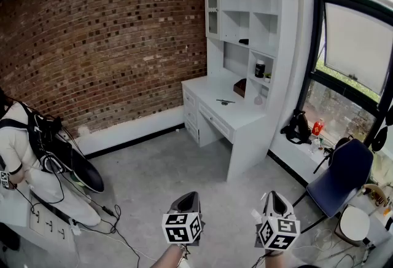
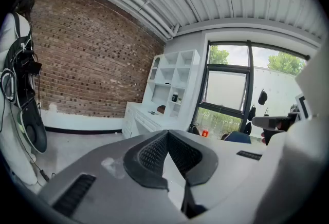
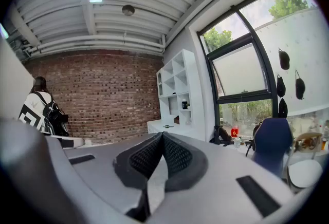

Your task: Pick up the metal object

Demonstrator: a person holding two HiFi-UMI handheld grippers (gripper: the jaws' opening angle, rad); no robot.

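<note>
Head view: the metal object (image 1: 225,101) is seen lying on the white counter (image 1: 241,114), under the white shelves (image 1: 252,8), far across the room. Both grippers are held low over the grey floor (image 1: 159,174), well apart from it. The left gripper (image 1: 186,198) jaws are pressed together with nothing between them. The right gripper (image 1: 274,196) jaws are pressed together too.
</note>
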